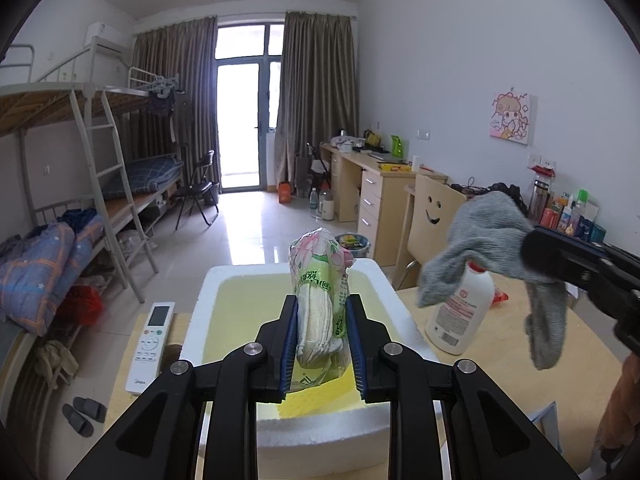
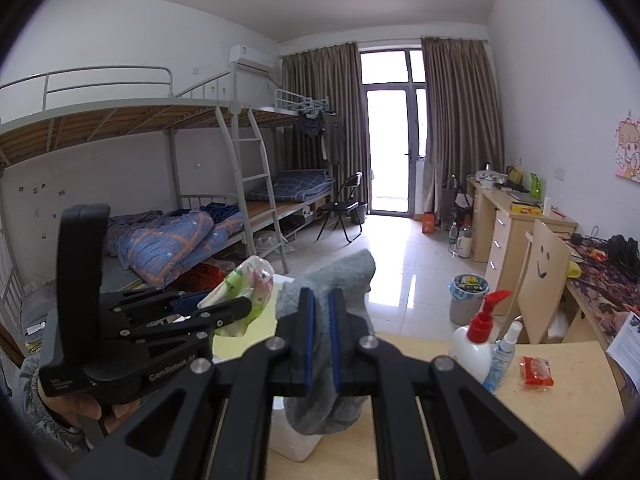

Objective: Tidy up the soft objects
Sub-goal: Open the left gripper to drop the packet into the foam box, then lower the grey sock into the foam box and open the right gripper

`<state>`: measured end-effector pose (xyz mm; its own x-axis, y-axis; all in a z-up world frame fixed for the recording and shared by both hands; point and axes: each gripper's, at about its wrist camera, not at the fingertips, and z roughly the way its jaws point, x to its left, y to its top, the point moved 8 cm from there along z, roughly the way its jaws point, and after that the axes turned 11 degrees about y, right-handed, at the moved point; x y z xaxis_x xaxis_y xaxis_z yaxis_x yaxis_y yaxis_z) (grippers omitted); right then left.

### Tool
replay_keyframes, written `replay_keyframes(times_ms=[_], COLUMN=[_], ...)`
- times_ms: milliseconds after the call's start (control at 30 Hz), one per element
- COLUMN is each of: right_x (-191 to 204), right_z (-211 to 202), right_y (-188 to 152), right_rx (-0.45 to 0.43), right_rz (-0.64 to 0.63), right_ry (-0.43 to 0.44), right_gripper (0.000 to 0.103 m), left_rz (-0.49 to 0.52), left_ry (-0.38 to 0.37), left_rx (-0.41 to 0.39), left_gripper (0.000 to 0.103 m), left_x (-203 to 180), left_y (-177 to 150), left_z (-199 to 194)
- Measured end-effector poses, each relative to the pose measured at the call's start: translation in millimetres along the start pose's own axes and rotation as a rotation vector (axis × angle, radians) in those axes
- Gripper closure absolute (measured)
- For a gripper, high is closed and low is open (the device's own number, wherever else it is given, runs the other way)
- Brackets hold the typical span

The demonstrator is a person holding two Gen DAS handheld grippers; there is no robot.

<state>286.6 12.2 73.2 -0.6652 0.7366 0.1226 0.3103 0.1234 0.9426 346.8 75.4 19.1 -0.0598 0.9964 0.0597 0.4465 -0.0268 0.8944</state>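
My left gripper [image 1: 322, 312] is shut on a soft plastic pack with green print and pink flowers [image 1: 320, 292], held upright above a white foam box [image 1: 224, 280] with a yellow inside. My right gripper [image 2: 320, 312] is shut on a grey sock [image 2: 340, 276] that hangs down from it. In the left wrist view the sock [image 1: 488, 240] hangs at the right, above the table beside the box. In the right wrist view the left gripper [image 2: 236, 308] and its pack [image 2: 248, 284] sit at the left over the box.
A wooden table [image 1: 500, 364] carries a white lotion bottle with a red pump [image 1: 460, 308], a small spray bottle [image 2: 502, 354], a red packet [image 2: 536, 370] and a white remote [image 1: 150, 344]. A smiley-back chair [image 1: 434, 216] stands behind; bunk beds stand at the left.
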Motion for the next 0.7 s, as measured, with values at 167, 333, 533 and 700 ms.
replay_keyframes(times_ms=[167, 333, 533, 700], right_x=[-3.1, -2.5, 1.2, 4.9], right_z=[-3.0, -2.0, 0.4, 7.1], right_y=[1.5, 3.3, 2.3, 2.2], right_rx=[-0.004, -0.007, -0.005, 0.002], right_rz=[0.007, 0.014, 0.01, 0.007], right_ry=[-0.013, -0.023, -0.013, 0.011], right_gripper=[0.093, 0.093, 0.093, 0.093], left_rz=[-0.01, -0.023, -0.053, -0.064], left_ry=[0.016, 0.044, 0.087, 0.152], left_rx=[0.007, -0.006, -0.03, -0.043], left_gripper=[0.038, 0.014, 0.004, 0.003], left_x=[5.3, 11.1, 25.3, 41.0], left_y=[1.6, 3.4, 3.7, 3.6], left_z=[8.9, 6.3, -6.0, -15.5])
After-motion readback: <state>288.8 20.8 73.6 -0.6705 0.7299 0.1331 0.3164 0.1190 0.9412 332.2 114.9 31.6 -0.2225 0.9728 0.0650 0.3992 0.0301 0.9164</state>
